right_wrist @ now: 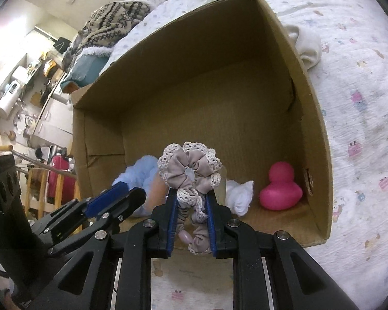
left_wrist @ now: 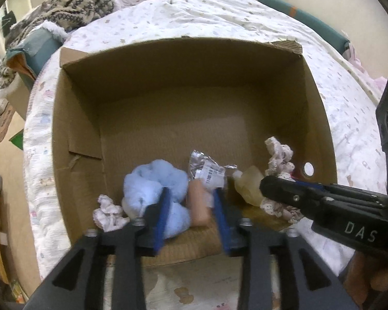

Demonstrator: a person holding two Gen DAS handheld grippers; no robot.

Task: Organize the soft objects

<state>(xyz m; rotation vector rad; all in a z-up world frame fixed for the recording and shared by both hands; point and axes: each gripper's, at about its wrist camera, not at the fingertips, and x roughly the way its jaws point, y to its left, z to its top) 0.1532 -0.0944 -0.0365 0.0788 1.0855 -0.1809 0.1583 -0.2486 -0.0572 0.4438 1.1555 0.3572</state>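
An open cardboard box lies on the bed. Near its front wall sit a light blue fluffy ball, a peach soft cylinder, a silver foil packet and a yellowish soft piece. My left gripper is open over the front edge, its fingers either side of the peach cylinder. My right gripper is shut on a grey scrunchie with lace trim, held above the box's front; it shows in the left wrist view too. A pink rubber duck and white fluff sit in the right corner.
The box rests on a white patterned bedspread. A white sock lies behind the box's right wall. A white crumpled scrap sits left of the blue ball. A knitted blanket is piled far left.
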